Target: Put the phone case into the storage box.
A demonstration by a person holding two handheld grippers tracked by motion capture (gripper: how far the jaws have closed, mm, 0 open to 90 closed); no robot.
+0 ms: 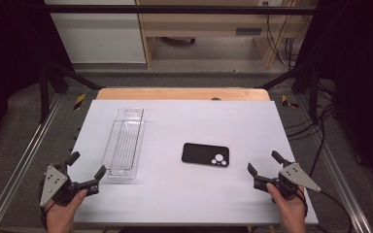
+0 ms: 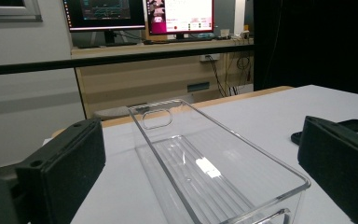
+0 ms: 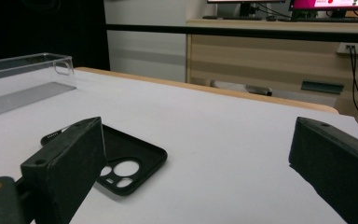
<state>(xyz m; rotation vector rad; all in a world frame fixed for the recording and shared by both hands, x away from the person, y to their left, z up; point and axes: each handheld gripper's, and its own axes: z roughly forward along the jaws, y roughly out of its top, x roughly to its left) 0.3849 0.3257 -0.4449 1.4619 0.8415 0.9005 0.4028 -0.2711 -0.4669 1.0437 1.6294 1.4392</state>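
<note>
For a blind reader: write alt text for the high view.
A black phone case lies flat on a white table, right of a clear plastic tray. Two hand-held tongs, left and right, wait open at the near corners.

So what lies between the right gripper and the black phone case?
Nothing: in the high view only bare white table separates the open right gripper from the phone case, and the right gripper view agrees.

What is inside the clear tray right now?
Nothing: through the clear tray only its ribbed floor and the white table beneath show. No part of its inside is covered.
</note>
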